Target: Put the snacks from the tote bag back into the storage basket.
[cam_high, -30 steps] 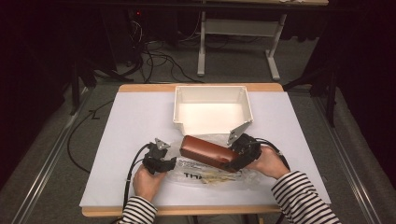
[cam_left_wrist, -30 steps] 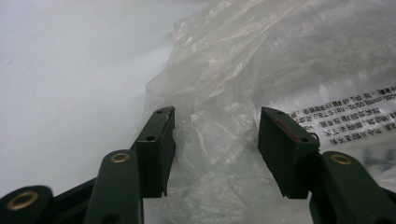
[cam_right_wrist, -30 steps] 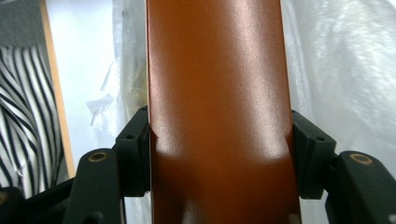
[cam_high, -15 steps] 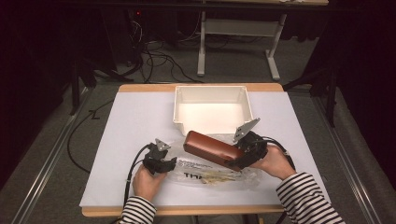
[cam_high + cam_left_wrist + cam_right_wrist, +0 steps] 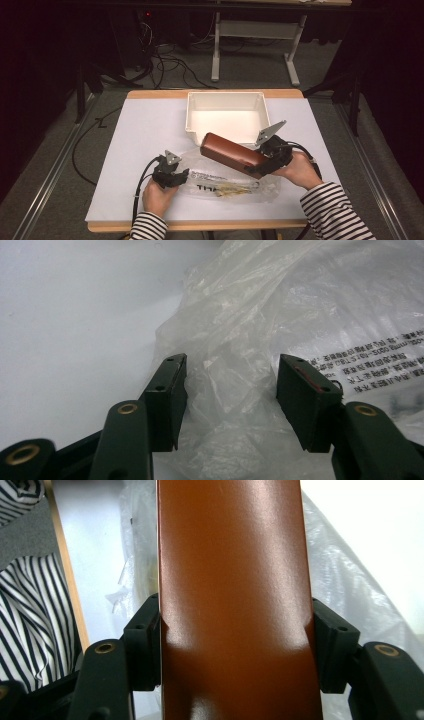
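Observation:
A long brown case point(image 5: 231, 153) hangs tilted above a clear plastic bag point(image 5: 210, 176) with black print, its far end pointing at the white bin. My right gripper point(image 5: 256, 169) is shut on the case's near end; in the right gripper view the case point(image 5: 232, 570) runs up between the two pads point(image 5: 146, 645), which press its sides. My left gripper point(image 5: 181, 176) rests at the bag's left end. Its jaws point(image 5: 230, 390) stand open, with loose crumpled plastic point(image 5: 235, 325) between them and not pinched. Some small tan pieces point(image 5: 231, 190) lie inside the bag.
A white rectangular bin point(image 5: 196, 119) stands at the back middle of the white-covered table point(image 5: 145, 130). The table's wooden front edge point(image 5: 200, 226) runs below the hands. Cables and desk legs are on the floor behind the table.
The right gripper has lifted the brown case a little up and toward the bin. The left gripper and the bag have stayed in place.

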The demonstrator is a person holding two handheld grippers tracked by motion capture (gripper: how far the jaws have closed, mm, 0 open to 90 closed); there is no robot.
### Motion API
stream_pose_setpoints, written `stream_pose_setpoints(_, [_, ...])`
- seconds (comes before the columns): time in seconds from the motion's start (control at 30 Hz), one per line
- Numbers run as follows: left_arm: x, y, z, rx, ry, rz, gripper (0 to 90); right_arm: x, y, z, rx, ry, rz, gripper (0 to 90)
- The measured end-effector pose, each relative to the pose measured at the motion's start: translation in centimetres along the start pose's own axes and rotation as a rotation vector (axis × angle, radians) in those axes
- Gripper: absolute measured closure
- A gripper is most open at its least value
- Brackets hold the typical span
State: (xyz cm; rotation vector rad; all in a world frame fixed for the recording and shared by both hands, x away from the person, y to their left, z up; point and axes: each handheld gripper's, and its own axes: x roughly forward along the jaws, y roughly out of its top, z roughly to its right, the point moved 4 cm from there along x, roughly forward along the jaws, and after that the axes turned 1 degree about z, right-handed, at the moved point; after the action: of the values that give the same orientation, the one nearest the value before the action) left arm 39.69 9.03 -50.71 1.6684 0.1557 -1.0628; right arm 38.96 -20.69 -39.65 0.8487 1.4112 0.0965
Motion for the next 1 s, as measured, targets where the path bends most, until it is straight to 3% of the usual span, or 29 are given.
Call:
stream_pose_setpoints(0.63, [0.0, -0.6, -0.1, -0.01, -0.009, 0.057, 46.9, -1.4, 1.9, 1.3, 0.04, -0.01, 0.015, 37.7])
stream_pose_setpoints(1.0, [0.0, -0.6, -0.1, -0.009, -0.009, 0.058, 46.9, -2.1, 2.9, 3.1, 0.066, -0.043, 0.022, 37.7])
